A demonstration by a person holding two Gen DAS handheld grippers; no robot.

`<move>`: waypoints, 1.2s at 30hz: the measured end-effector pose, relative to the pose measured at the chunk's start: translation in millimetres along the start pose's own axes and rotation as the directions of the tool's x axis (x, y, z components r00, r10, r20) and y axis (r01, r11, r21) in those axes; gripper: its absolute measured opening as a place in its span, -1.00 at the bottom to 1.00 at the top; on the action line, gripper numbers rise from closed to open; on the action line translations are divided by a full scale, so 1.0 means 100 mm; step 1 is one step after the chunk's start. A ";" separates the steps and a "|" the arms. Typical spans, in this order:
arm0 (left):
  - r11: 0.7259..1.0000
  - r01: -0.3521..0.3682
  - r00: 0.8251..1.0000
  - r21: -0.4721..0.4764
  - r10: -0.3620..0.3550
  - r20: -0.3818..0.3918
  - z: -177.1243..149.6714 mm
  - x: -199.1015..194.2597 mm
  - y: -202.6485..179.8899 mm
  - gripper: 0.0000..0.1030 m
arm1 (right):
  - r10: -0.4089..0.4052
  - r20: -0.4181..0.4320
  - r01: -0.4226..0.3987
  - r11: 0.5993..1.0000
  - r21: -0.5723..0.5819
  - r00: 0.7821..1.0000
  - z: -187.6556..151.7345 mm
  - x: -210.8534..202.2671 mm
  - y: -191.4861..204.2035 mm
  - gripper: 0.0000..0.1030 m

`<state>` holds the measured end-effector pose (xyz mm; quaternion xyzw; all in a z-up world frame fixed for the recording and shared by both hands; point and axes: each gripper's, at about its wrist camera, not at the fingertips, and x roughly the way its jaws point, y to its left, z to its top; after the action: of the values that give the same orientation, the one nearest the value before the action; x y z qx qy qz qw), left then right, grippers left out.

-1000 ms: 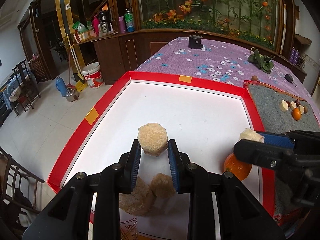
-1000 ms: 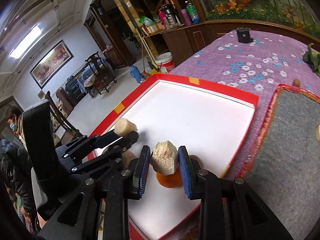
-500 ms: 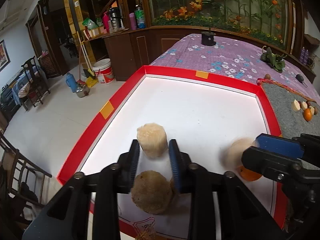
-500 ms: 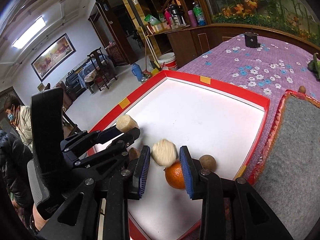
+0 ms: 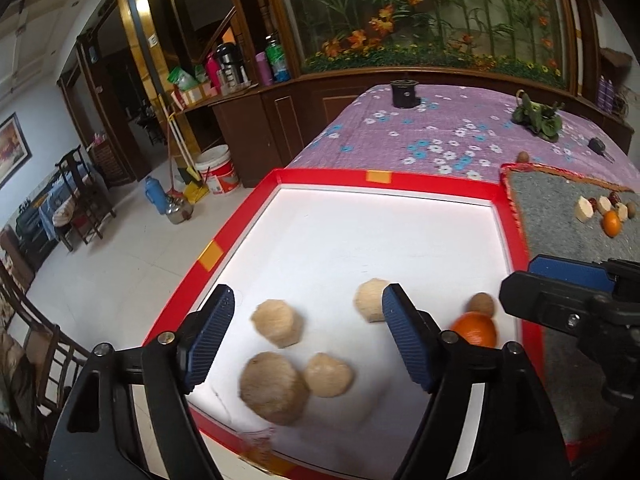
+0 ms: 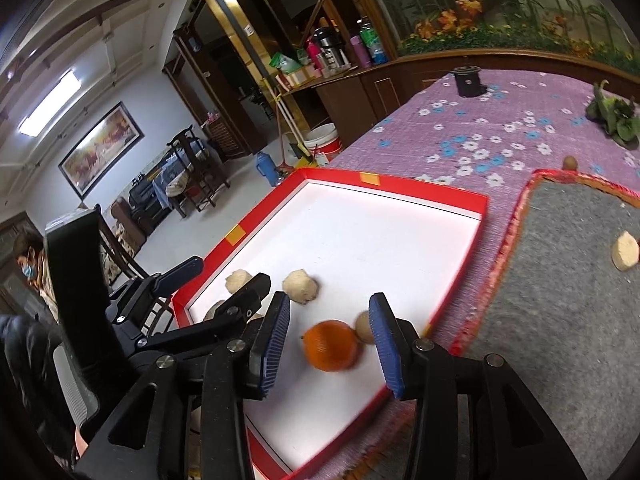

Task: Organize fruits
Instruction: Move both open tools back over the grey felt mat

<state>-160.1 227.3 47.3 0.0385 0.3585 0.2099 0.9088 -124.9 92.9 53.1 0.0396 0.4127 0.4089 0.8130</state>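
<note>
Looking along the left tongs (image 5: 308, 336): pads spread wide, having just been opening, with nothing pinched. Between and below them, three pale tan fruit pieces (image 5: 277, 322) lying loose on the white floor of the red-rimmed tray (image 5: 332, 178), apart from both pads — likely set down there to gather like with like near the tray's close corner. Beyond the right pad, a fourth pale piece (image 5: 370, 299); further right, an orange (image 5: 474, 330) with a small brown nut-like fruit (image 5: 481, 305) just behind it. On the right, a grey mat (image 5: 560, 200) bearing more fruit still to sort: pale chunks, dark reddish pieces, a second orange (image 5: 611, 223). Tray and mat both resting on a tabletop under a purple flowered cloth (image 5: 440, 136). Entering from the right edge, the other tool's black body.

Turning to the right wrist view: right tongs (image 6: 330, 340) parted as well, jaws having just been opening, gripping nothing. Orange (image 6: 331, 345) sitting on the tray floor between the pads, blurred, touching neither as far as can be told; brown fruit (image 6: 362, 326) just beside it against the right pad's inner side. Pale piece (image 6: 300, 286) resting just past the left pad. Left tool alongside, hovering over the same near corner. One pale chunk (image 6: 625, 250) on the mat, well apart. Probable stage: release finished for both, more fruit waiting on the mat.
</note>
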 end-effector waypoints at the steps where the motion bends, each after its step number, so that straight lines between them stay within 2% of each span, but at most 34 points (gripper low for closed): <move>1: 1.000 0.004 1.000 0.010 -0.004 0.001 0.00 -0.02 -0.04 0.49 | 0.002 0.002 -0.002 1.000 0.011 1.000 -0.01 -0.03 -0.04 -0.15; 11: 0.994 0.028 1.000 0.102 -0.030 0.010 0.09 -0.17 -0.47 0.54 | 0.000 0.031 -0.002 0.997 0.076 1.000 -0.01 -0.26 -0.37 -0.14; 20: 0.979 0.072 0.997 0.191 -0.074 0.004 0.13 -0.27 -0.95 0.56 | -0.037 0.063 0.026 0.985 0.169 0.997 -0.03 -0.55 -0.89 -0.10; 26: 0.959 0.134 0.991 0.251 -0.135 -0.013 0.15 -0.34 -1.30 0.55 | -0.102 0.094 0.078 0.970 0.228 0.990 -0.09 -0.86 -1.31 -0.09; 29: 0.947 0.171 0.985 0.271 -0.169 -0.029 0.14 -0.36 -1.45 0.55 | -0.159 0.110 0.123 0.952 0.281 0.981 -0.14 -1.07 -1.62 -0.08; 36: 0.909 0.281 0.960 0.308 -0.271 -0.076 0.19 -0.40 -1.84 0.55 | -0.281 0.100 0.222 0.894 0.388 0.955 -0.23 -1.40 -2.26 -0.07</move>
<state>-108.6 45.4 46.1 0.1292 0.4035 0.0200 0.9056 -44.3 -160.9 37.0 0.1708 0.4206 0.2099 0.8659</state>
